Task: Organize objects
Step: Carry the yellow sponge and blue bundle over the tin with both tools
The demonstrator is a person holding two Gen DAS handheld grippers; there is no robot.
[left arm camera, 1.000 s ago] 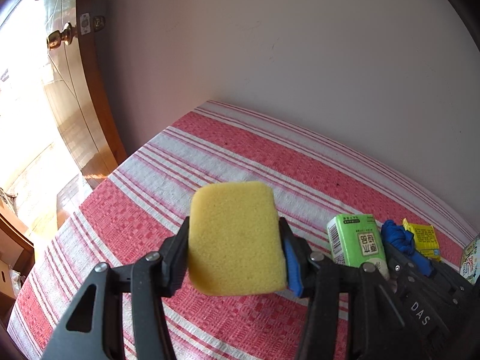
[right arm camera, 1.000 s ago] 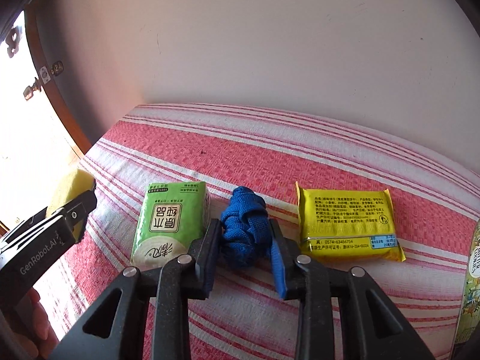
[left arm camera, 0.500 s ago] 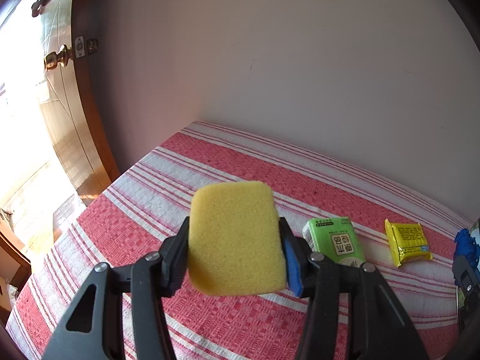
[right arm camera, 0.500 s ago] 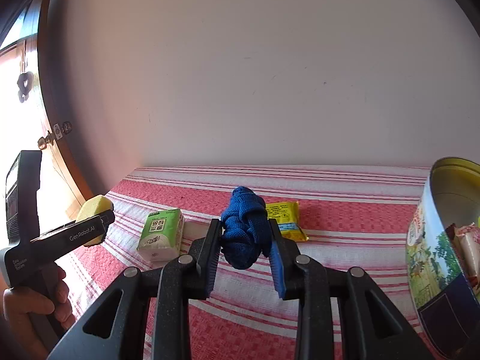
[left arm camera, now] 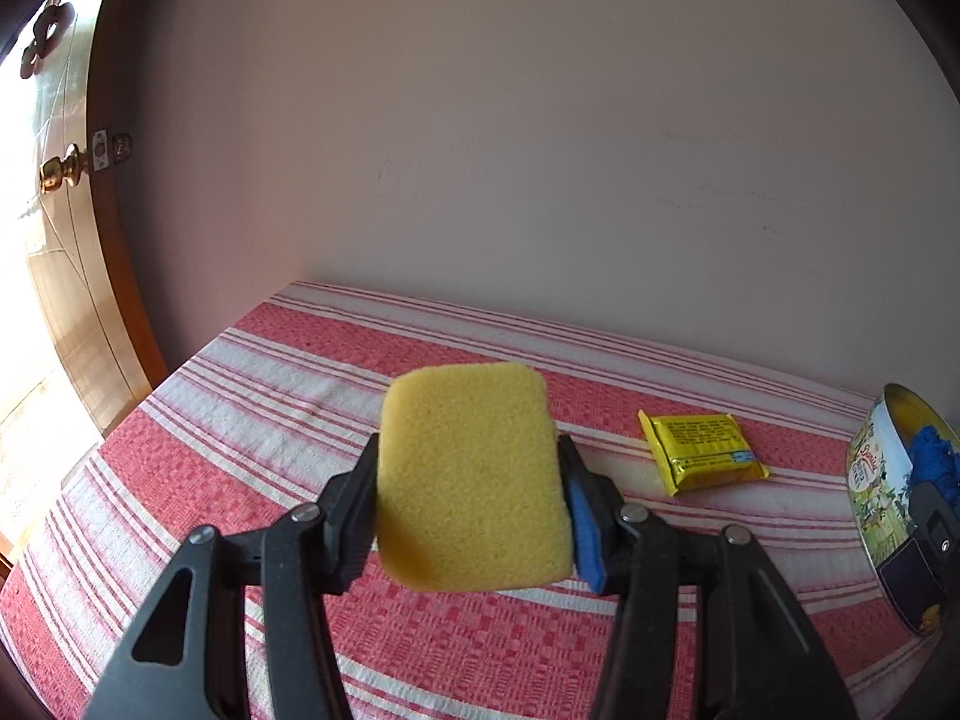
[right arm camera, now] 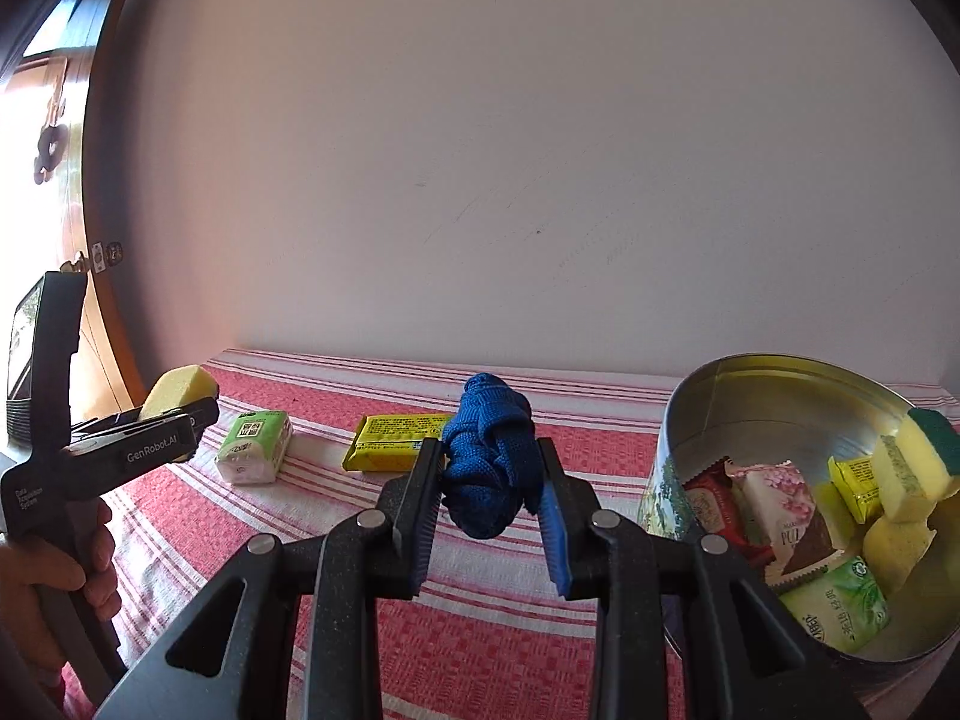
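From the left wrist, the left gripper [left arm camera: 471, 483] was clamped on a yellow sponge [left arm camera: 471, 477], carried above the striped tablecloth [left arm camera: 252, 396]; a yellow packet [left arm camera: 699, 450] lay toward the cloth's far edge, the tin [left arm camera: 876, 480] at its right edge. From the right wrist, the right gripper [right arm camera: 489, 501] squeezed a knotted blue cloth [right arm camera: 489, 456] just left of the tin [right arm camera: 714, 402], already holding packets and sponges. A green tissue pack [right arm camera: 255, 444] sat near the left edge. The carrying step seemed underway; next, the cloth would need positioning over the tin's opening before release
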